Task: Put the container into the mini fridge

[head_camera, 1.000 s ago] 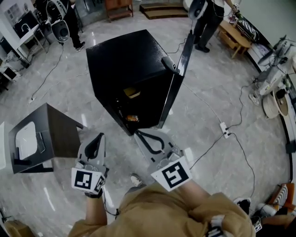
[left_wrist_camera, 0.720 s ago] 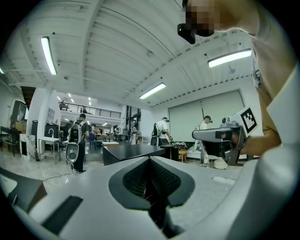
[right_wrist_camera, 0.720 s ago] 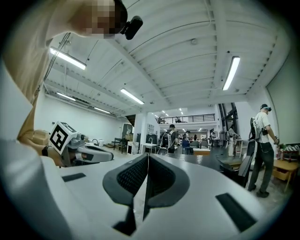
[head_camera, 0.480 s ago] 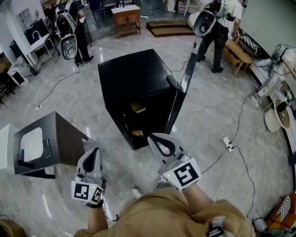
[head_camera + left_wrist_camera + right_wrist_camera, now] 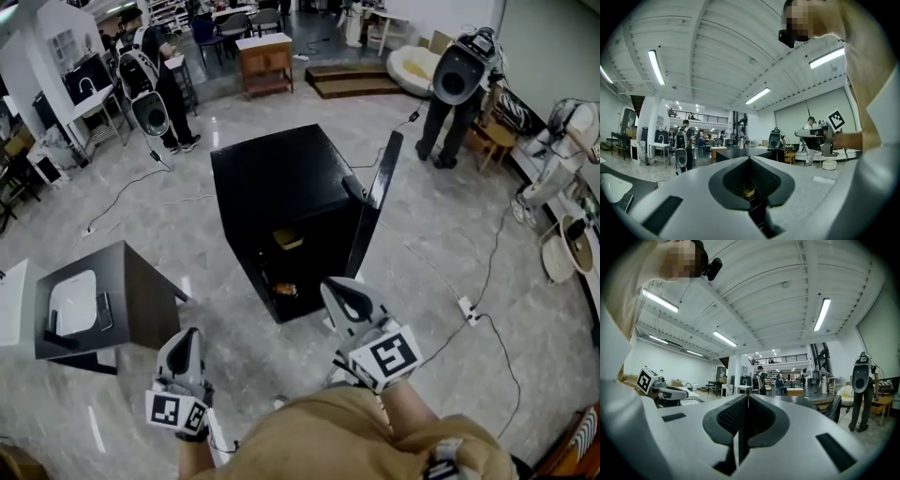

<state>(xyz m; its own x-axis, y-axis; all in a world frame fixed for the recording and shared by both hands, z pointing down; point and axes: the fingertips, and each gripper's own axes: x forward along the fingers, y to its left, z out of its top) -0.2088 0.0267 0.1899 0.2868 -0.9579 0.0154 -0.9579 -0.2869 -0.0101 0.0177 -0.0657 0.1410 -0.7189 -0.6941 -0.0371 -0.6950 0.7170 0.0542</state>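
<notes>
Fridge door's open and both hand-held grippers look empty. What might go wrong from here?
The left hand-held gripper and right hand-held gripper are shut and empty; reaching for the white container on the side table without opening would likely shove it.
The mini fridge already holds a yellow item and an orange item that a careless insertion may knock.
A cable and power strip lie on the floor beside the open door: a trip hazard.

The mini fridge [image 5: 281,178] is mostly dark inside, and the yellowish thing [image 5: 288,239] and orange thing [image 5: 287,290] on its shelves are way too small to identify.
</notes>
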